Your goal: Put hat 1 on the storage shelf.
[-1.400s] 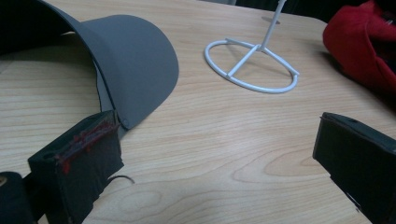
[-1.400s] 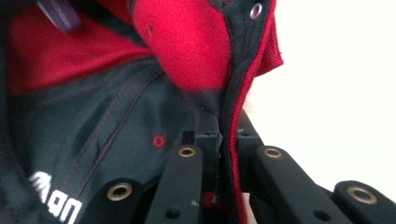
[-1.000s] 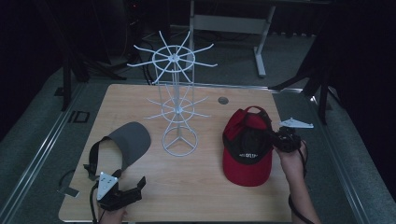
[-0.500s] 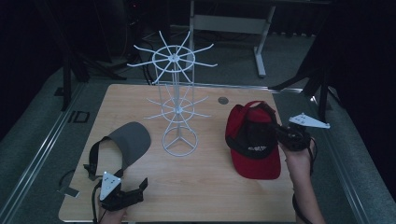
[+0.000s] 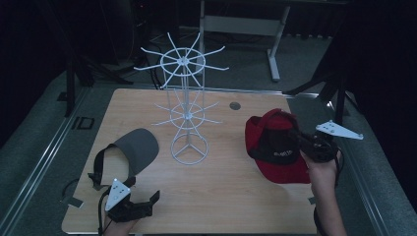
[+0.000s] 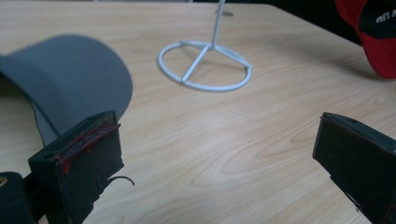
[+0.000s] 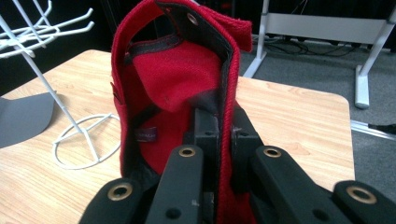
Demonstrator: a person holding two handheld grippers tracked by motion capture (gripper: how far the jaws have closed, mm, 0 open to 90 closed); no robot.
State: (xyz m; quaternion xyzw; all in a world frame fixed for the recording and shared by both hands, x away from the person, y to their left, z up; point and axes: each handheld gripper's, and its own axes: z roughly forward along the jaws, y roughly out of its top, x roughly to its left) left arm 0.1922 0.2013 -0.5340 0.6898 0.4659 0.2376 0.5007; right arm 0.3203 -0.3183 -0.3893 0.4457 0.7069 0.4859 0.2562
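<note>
Standing between visor and cap: rack.

Room: dim, dark beyond the worktop.
Light: from overhead, soft glare on the wood.
Shadows: faint.
Focus: left tongs blurred up close.

A red cap with a dark panel bearing pale lettering is tilted up off the wooden surface at the right side, its rim pinched edge-on, its red lining and dark sweatband open to view.
</note>
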